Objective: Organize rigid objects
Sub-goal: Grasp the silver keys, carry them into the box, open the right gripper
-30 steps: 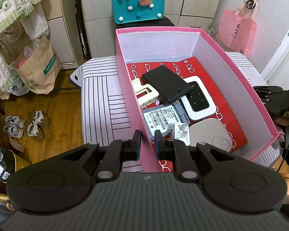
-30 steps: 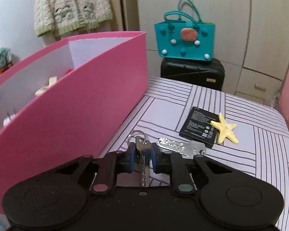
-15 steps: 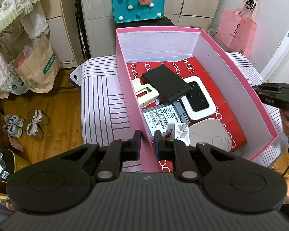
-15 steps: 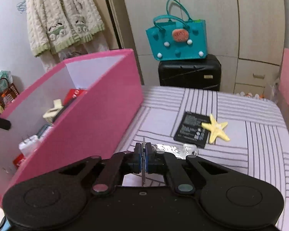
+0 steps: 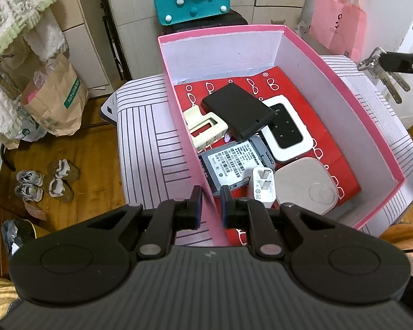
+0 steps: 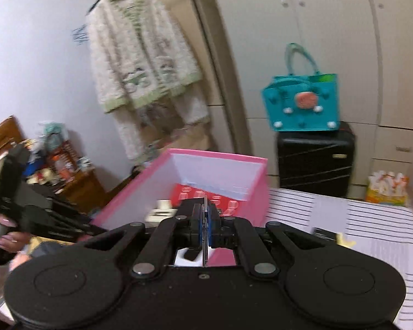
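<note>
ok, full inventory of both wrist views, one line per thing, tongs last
box: 1, pink, on striped table
table: 1, white with dark stripes, under box
black case: 1, in box, overlapping others
cream holder: 1, in box by left wall
white device, black panel: 1, in box
grey battery: 1, in box
white plug: 1, in box, near end
beige rounded device: 1, in box, near end
keys: bunch, silver, beyond box's right wall
black battery: 1, on table
yellow starfish: 1, beside it
left tongs: astride box's left wall
right tongs: shut on keys
</note>
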{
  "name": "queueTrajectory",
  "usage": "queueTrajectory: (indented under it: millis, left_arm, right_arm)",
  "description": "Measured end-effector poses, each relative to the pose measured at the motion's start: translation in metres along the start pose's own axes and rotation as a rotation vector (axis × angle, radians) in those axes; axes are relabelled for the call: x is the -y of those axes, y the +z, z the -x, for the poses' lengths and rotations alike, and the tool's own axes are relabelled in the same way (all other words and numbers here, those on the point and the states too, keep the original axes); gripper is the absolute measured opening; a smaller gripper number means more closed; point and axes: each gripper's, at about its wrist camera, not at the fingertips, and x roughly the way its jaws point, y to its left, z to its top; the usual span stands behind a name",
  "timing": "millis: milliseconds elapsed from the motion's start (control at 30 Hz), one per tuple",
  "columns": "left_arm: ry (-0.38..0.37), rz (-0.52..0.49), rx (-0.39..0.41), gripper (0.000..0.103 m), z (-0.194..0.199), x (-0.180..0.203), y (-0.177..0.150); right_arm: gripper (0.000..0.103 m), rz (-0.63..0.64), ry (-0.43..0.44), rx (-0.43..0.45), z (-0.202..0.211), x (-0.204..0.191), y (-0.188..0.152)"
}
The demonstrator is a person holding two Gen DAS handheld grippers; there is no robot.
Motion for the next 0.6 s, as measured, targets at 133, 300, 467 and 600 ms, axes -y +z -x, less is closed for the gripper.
queueTrajectory:
  millis: [133, 300, 467, 600]
  left_arm:
    - [-0.006, 0.005, 0.005, 0.012, 0.000, 0.000, 0.001]
    - [-0.024, 0.007, 0.005, 0.013, 0.000, -0.004, 0.000]
    - [-0.032, 0.013, -0.001, 0.013, -0.001, -0.006, 0.002]
    - [-0.035, 0.014, 0.003, 0.013, -0.001, -0.006, 0.002]
  right_arm:
    - [0.005, -0.001, 0.090, -0.067, -0.024, -0.020, 0.007]
    - [0.005, 0.035, 0.181, -0.155, -0.065, -0.044, 0.006]
    - [0.005, 0.075, 0.211, -0.237, -0.105, -0.053, 0.006]
    - [0.005, 0.150, 0.192, -0.301, -0.130, -0.064, 0.007]
